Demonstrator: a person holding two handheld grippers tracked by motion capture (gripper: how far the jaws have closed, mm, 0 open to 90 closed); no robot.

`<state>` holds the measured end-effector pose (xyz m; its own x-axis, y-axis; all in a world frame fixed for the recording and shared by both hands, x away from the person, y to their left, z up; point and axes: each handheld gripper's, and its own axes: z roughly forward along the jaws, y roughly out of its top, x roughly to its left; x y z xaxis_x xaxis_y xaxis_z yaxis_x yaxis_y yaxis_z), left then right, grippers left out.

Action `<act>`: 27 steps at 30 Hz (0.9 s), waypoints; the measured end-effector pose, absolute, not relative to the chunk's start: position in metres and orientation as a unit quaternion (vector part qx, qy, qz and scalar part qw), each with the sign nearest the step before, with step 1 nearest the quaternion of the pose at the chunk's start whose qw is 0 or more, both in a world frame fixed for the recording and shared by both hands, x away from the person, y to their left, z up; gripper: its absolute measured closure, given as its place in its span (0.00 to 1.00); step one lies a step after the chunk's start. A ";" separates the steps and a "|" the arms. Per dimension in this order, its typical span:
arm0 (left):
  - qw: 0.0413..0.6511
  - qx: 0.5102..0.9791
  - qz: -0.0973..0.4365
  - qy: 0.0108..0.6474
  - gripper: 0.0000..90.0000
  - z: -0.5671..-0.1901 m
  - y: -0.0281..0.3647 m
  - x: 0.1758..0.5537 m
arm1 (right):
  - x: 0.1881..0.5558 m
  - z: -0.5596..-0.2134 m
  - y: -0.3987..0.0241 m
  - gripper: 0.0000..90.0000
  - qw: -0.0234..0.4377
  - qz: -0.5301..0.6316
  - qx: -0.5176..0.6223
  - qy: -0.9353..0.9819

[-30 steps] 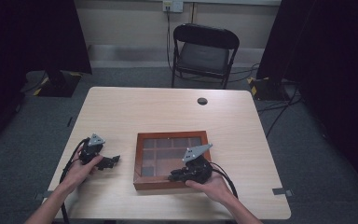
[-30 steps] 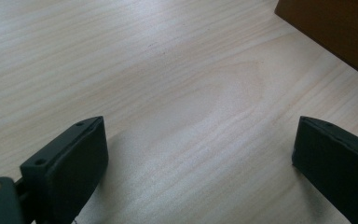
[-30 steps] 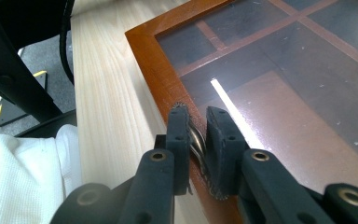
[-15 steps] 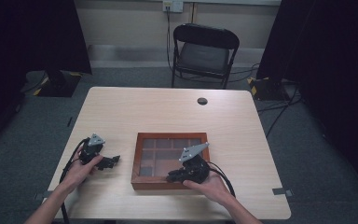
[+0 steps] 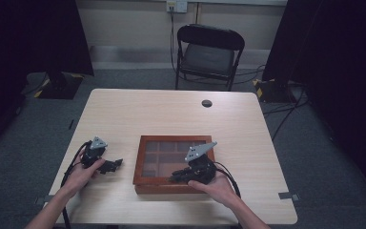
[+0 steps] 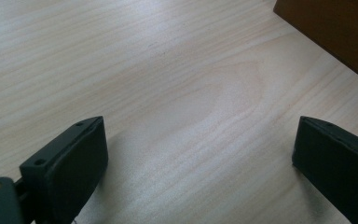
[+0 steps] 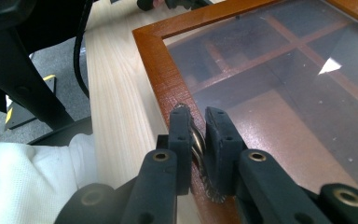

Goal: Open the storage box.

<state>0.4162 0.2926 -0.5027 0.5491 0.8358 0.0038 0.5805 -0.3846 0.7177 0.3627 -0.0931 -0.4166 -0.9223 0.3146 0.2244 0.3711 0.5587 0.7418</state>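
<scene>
A brown wooden box (image 5: 147, 164) with a glass lid and several compartments lies flat on the table's near half. At its front edge my right gripper (image 5: 177, 177) is shut on a small metal clasp (image 7: 197, 141). In the right gripper view the gripper (image 7: 197, 114) has its jaws pressed together on that clasp, over the box's frame (image 7: 156, 65) and beside the glass pane (image 7: 284, 93). To the left of the box my left gripper (image 5: 116, 163) rests low on the table. In its own view the left gripper (image 6: 200, 140) stands wide open over bare wood, with a box corner (image 6: 335, 32) at the upper right.
The light wooden table (image 5: 171, 114) has a small black round disc (image 5: 207, 103) near its far edge. A black folding chair (image 5: 208, 55) stands behind the table. A white sleeve (image 7: 28, 182) shows in the right gripper view. Cables trail from both grippers.
My right gripper has shifted slightly left along the box's front edge. The left gripper and the box stay put.
</scene>
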 end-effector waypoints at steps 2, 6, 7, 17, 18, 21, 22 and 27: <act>0.342 0.811 0.187 0.436 0.03 -0.503 0.293 0.416 | 0.364 -0.415 -0.093 0.91 0.034 -0.428 -0.193 -0.882; 0.341 0.811 0.188 0.436 0.03 -0.503 0.293 0.416 | 0.363 -0.414 -0.093 0.91 0.034 -0.432 -0.196 -0.880; 0.342 0.811 0.186 0.436 0.03 -0.503 0.293 0.416 | 0.363 -0.413 -0.092 0.91 0.033 -0.431 -0.196 -0.880; 0.343 0.811 0.186 0.437 0.03 -0.503 0.292 0.416 | 0.364 -0.405 -0.093 0.91 0.030 -0.443 -0.202 -0.873; 0.342 0.811 0.187 0.436 0.03 -0.503 0.293 0.416 | 0.364 -0.403 -0.093 0.91 0.031 -0.445 -0.202 -0.872; 0.342 0.811 0.187 0.437 0.03 -0.503 0.293 0.416 | 0.365 -0.399 -0.094 0.91 0.029 -0.448 -0.206 -0.870; 0.342 0.811 0.187 0.437 0.03 -0.503 0.293 0.416 | 0.365 -0.399 -0.094 0.91 0.029 -0.448 -0.206 -0.870; 0.342 0.811 0.187 0.436 0.03 -0.503 0.293 0.416 | 0.368 -0.390 -0.093 0.91 0.026 -0.448 -0.202 -0.871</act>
<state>0.4164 0.2926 -0.5027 0.5489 0.8359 0.0052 0.5798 -0.3852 0.7180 0.3682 -0.0933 -0.3902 -0.9170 0.3289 0.2258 0.3750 0.5176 0.7690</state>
